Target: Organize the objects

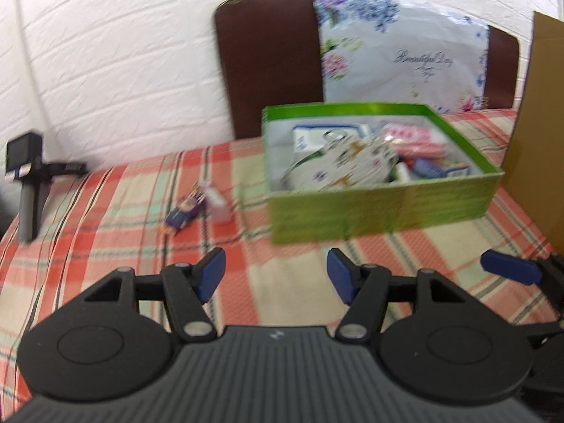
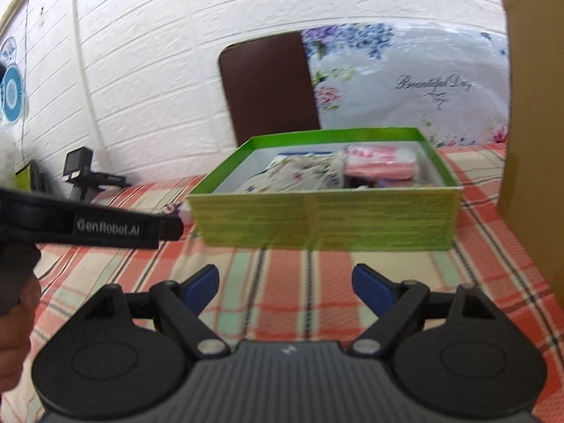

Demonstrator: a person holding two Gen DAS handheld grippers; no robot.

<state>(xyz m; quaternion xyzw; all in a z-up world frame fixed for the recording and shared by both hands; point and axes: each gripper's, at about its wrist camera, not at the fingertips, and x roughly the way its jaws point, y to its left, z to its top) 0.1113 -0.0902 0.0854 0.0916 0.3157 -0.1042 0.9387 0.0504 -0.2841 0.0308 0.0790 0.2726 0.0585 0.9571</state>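
Observation:
A green box (image 1: 380,211) stands on the checked cloth and holds a floral pouch (image 1: 352,165), a pink pack (image 1: 409,134) and other small packets. To its left on the cloth lie a purple packet (image 1: 183,216) and a small pale bottle (image 1: 216,204). My left gripper (image 1: 276,275) hovers open and empty, short of the box's left corner. My right gripper (image 2: 285,285) is open and empty too, in front of the box's front wall (image 2: 324,222). The black housing (image 2: 88,227) of my left gripper shows at the left of the right wrist view.
A small camera on a stand (image 1: 26,183) sits at the cloth's far left corner. A brown chair back (image 2: 268,84) with a floral bag (image 2: 405,81) stands behind the box. A cardboard panel (image 2: 535,141) rises at the right. A hand (image 2: 14,317) grips the left tool.

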